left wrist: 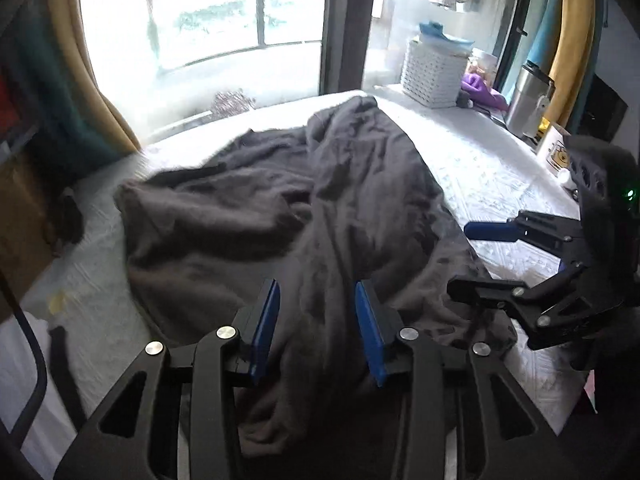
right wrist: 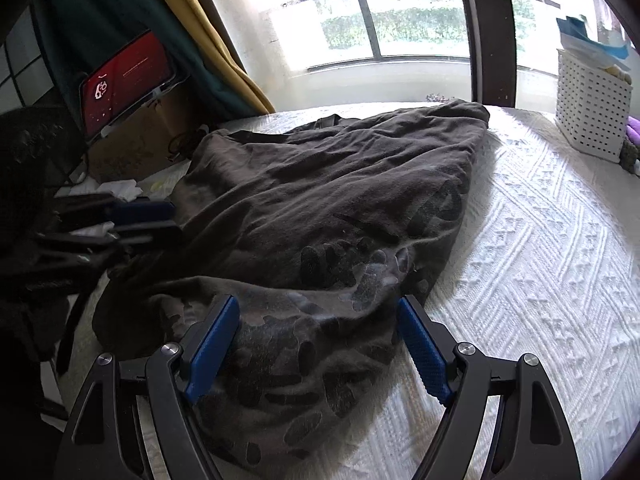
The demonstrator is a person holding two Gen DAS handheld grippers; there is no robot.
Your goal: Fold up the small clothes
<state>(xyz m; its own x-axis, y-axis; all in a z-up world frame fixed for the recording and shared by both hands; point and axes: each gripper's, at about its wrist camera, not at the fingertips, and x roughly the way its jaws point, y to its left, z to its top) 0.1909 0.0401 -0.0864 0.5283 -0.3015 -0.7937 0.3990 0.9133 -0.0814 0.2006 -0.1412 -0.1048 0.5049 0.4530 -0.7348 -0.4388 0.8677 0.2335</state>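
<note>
My left tongs (left wrist: pixel 318 312) stood open over the crumpled dark grey garment (left wrist: pixel 280 216) on the white quilted bed (left wrist: pixel 500 184). My right tongs (right wrist: pixel 320 332) gaped wide above its near hem, gripping nothing.

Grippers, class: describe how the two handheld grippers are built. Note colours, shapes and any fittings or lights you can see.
The left gripper and right gripper match: matte black linkage arms with triangular cut-outs, round silver pivot pins, and two flat fingers faced with blue pads whose surface is finely dimpled. In the left wrist view, the right gripper's black body shows a small green light.
</note>
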